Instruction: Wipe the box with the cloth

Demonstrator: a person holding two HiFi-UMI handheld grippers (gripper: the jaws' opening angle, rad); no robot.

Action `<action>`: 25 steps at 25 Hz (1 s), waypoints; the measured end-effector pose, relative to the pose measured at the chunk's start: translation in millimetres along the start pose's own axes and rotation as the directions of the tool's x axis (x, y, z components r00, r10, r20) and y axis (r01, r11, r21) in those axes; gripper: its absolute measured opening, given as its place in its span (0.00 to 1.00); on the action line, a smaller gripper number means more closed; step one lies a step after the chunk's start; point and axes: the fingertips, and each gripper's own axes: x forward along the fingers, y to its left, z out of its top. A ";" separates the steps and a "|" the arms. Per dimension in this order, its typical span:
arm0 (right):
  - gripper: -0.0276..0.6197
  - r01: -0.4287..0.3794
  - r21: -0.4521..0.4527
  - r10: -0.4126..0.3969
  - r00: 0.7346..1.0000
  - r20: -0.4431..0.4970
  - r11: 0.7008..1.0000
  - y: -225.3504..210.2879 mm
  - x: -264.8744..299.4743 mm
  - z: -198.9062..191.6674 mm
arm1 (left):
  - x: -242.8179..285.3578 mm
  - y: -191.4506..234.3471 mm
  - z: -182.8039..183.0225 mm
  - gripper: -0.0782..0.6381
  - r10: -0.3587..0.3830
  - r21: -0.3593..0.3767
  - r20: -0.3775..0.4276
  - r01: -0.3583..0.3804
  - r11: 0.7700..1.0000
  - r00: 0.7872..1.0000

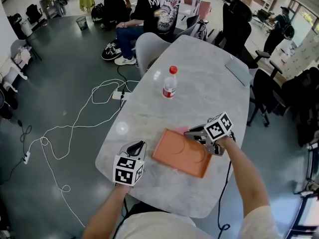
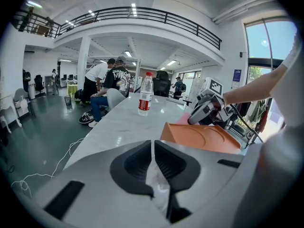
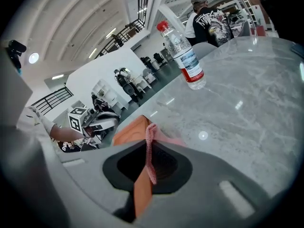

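Forearms (image 1: pixel 243 176) reach in from the near edge of the marble surface (image 1: pixel 199 78). The right claw (image 1: pixel 194 132) is clamped on the pink cloth (image 3: pixel 150 151) at the far edge of the orange box (image 1: pixel 178 154), which lies flat near the front. The left claw (image 1: pixel 136 147) sits just beside the box's left end, jaws drawn together with nothing held.

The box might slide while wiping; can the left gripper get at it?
Probably yes: the left gripper sits beside the box with only bare table between, though its fingers are shut.
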 end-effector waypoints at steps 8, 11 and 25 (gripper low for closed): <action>0.07 0.023 0.021 -0.023 0.999 0.031 1.000 -3.2 -17.1 -9.8 | 2.5 -9.5 -1.4 0.15 -0.020 0.011 -0.005 0.020 1.000 1.000; 0.07 0.029 0.016 -0.030 0.999 0.029 0.999 -1.0 -18.1 -10.9 | 1.3 -10.1 -1.4 0.15 -0.023 0.014 -0.005 0.023 1.000 1.000; 0.07 0.070 0.038 -0.070 0.997 0.017 0.997 -2.7 -39.9 -29.8 | 0.9 -17.0 -2.9 0.15 -0.040 0.020 -0.002 0.040 0.999 0.999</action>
